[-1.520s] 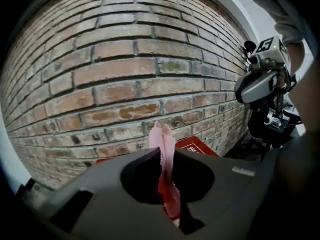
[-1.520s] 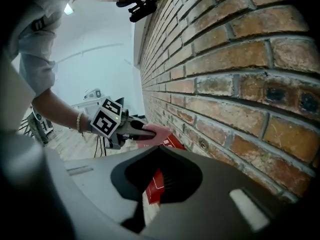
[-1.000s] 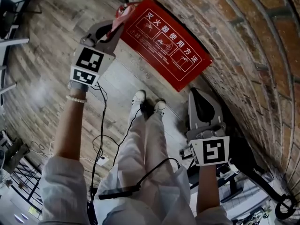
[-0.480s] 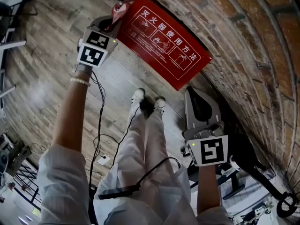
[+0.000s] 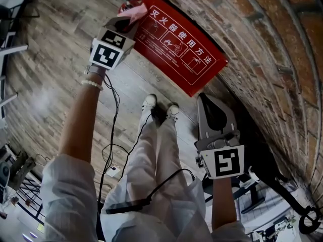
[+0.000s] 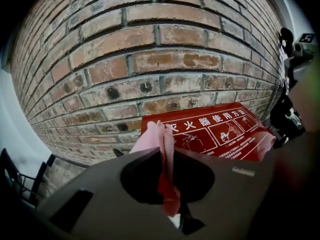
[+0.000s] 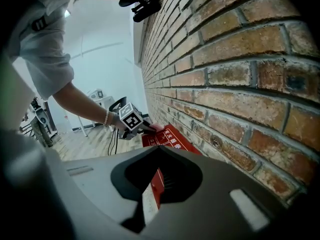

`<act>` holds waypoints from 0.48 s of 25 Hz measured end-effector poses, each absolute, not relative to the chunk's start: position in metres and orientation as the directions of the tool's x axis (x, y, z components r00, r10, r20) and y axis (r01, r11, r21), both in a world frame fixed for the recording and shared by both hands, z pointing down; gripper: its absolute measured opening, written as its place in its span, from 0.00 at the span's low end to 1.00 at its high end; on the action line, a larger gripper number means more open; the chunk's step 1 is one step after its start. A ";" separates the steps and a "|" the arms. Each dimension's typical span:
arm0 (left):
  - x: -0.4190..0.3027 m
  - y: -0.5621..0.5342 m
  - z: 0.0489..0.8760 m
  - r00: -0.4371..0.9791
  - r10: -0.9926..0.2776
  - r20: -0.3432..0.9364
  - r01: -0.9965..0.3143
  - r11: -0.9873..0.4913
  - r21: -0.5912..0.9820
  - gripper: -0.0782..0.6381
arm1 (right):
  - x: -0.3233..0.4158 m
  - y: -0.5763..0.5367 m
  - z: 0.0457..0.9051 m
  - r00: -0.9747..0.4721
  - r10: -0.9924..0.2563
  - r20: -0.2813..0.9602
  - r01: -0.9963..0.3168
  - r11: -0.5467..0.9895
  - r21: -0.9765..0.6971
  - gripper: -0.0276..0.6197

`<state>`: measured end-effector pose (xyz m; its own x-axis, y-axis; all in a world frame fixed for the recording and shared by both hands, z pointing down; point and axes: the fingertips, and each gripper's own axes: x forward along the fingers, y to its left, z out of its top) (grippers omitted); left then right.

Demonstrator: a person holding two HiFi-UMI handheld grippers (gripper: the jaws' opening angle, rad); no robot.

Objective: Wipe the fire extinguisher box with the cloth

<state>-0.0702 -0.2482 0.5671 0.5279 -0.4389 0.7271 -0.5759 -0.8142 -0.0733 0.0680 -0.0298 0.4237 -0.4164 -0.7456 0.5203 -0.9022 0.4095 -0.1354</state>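
While I stand facing the brick wall (image 5: pixel 262 29), my left tongs (image 5: pixel 129 19) are reached out low toward the fire extinguisher box (image 5: pixel 176 44), their jaws pinched tight on the pink cloth (image 5: pixel 136 9). Seen along those jaws, the cloth (image 6: pixel 156 139) sticks up in a folded bunch past the tips and hangs down between them in a darker red fold, and it sits right over the left end of the box's white-printed face (image 6: pixel 220 131); whether it presses on the surface I cannot tell. That red box lies at the foot of the wall on the wooden floor (image 5: pixel 45 79), its face with the white characters and three small pictures turned up toward me. My right tongs (image 5: pixel 206 97) hang near the box's other end, close to the bricks but apart from the box, with the jaws brought together and nothing held between them. Through the dark gap behind their tips a strip of the box (image 7: pixel 161 179) shows. My shoes (image 5: pixel 150 103) stand on the floor just beside the box's long edge, between my two arms.
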 end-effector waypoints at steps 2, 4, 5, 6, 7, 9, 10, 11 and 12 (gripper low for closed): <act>-0.065 -0.245 0.568 0.535 -0.434 0.725 -0.572 -0.817 -0.067 0.12 | 0.069 -0.030 0.424 -0.416 -0.746 0.520 -0.902 0.409 -0.136 0.06; -0.059 -0.242 0.569 0.545 -0.431 0.719 -0.573 -0.818 -0.057 0.12 | 0.070 -0.031 0.425 -0.414 -0.747 0.520 -0.904 0.405 -0.137 0.06; -0.055 -0.240 0.569 0.552 -0.429 0.715 -0.571 -0.819 -0.050 0.12 | 0.070 -0.031 0.425 -0.412 -0.748 0.520 -0.905 0.403 -0.137 0.06; -0.051 -0.238 0.568 0.559 -0.426 0.711 -0.568 -0.822 -0.045 0.12 | 0.071 -0.030 0.425 -0.411 -0.748 0.521 -0.905 0.403 -0.136 0.06; -0.047 -0.235 0.568 0.567 -0.421 0.708 -0.563 -0.826 -0.041 0.12 | 0.070 -0.030 0.425 -0.411 -0.748 0.521 -0.905 0.403 -0.136 0.06; -0.040 -0.228 0.568 0.578 -0.413 0.704 -0.550 -0.834 -0.037 0.12 | 0.070 -0.030 0.424 -0.412 -0.749 0.519 -0.905 0.403 -0.135 0.06; -0.036 -0.225 0.568 0.583 -0.409 0.702 -0.546 -0.837 -0.035 0.12 | 0.070 -0.030 0.424 -0.412 -0.750 0.517 -0.905 0.404 -0.136 0.06; -0.033 -0.222 0.569 0.588 -0.405 0.700 -0.542 -0.840 -0.031 0.12 | 0.069 -0.030 0.423 -0.412 -0.750 0.517 -0.905 0.403 -0.136 0.06; -0.030 -0.219 0.569 0.594 -0.402 0.697 -0.538 -0.842 -0.027 0.12 | 0.069 -0.029 0.423 -0.412 -0.750 0.517 -0.905 0.403 -0.136 0.06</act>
<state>-0.0299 -0.2189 0.5688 0.5937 -0.4016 0.6973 -0.5383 -0.8423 -0.0269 0.0693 -0.0294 0.4234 -0.4119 -0.7502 0.5172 -0.9050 0.4031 -0.1361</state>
